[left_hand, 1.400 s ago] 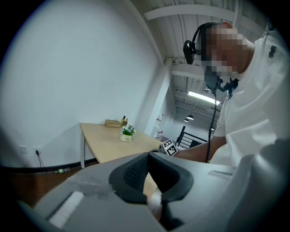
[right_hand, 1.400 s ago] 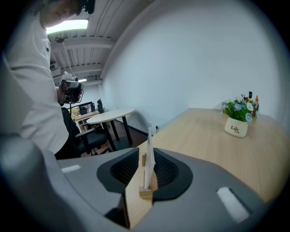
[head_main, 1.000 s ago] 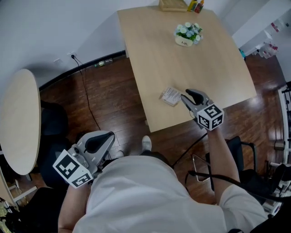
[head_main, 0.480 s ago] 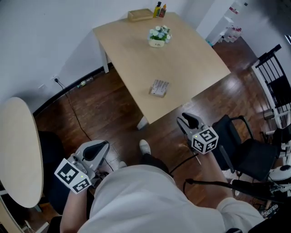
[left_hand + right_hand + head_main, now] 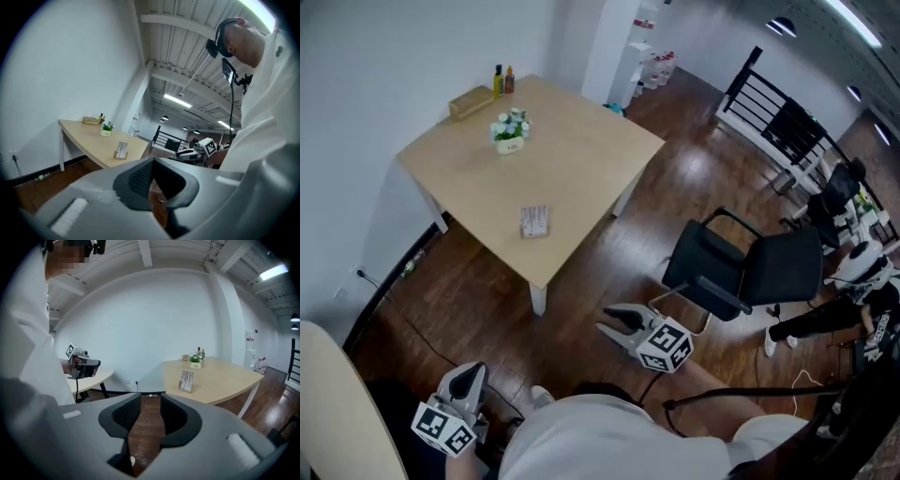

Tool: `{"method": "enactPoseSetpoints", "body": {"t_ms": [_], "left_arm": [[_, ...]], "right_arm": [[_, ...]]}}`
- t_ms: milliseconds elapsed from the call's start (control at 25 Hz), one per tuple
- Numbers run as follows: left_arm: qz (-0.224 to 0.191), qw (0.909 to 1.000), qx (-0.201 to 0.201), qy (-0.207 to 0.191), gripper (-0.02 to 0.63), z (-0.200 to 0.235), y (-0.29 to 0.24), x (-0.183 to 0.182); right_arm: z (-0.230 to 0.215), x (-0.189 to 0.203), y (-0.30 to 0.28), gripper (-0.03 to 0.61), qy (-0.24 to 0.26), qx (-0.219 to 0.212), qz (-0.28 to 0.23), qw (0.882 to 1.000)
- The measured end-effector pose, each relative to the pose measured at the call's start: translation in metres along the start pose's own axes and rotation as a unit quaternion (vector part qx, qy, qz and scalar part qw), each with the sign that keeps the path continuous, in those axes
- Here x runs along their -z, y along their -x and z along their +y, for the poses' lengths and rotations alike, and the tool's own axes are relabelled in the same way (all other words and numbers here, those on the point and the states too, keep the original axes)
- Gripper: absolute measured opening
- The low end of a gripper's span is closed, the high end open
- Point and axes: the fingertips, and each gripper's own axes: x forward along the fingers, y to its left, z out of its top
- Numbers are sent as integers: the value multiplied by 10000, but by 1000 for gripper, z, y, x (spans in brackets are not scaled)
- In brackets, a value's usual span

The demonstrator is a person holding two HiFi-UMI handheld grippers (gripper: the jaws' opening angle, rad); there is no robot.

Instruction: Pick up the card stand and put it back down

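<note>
The card stand [image 5: 534, 221] stands alone on the light wooden table [image 5: 581, 159], near its front edge. It also shows far off as the card stand [image 5: 122, 150] in the left gripper view and the card stand [image 5: 187, 380] in the right gripper view. My right gripper [image 5: 607, 321] hangs open and empty over the wood floor, well short of the table. Floor shows between its jaws in the right gripper [image 5: 150, 397] view. My left gripper [image 5: 472, 375] is low at the bottom left, its jaws closed on nothing, as the left gripper [image 5: 152, 161] view shows.
A flower pot [image 5: 509, 131], a wooden box [image 5: 471, 101] and two bottles [image 5: 503, 80] sit at the table's far side by the white wall. A black chair [image 5: 741, 267] stands right of the right gripper. A round table edge [image 5: 337, 403] is at the lower left.
I have backed away from the table. The right gripper, beside the card stand a second ago, is now over the floor far from it. The card stand stayed on the table.
</note>
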Motion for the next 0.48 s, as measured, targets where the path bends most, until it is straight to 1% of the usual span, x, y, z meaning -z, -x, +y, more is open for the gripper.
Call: {"method": "enactPoseSetpoints", "body": {"t_ms": [160, 400, 480], "left_arm": [[-20, 9999, 107, -103, -6, -22, -23, -6], [77, 9987, 425, -283, -6, -79, -63, -9], [52, 9984, 487, -292, -6, -97, -74, -11]], "right_arm": [[-6, -7, 33, 133, 129, 131, -223, 9996], [-17, 11, 95, 133, 126, 333, -371, 9987], [-18, 20, 110, 133, 129, 409, -392, 9983]]}}
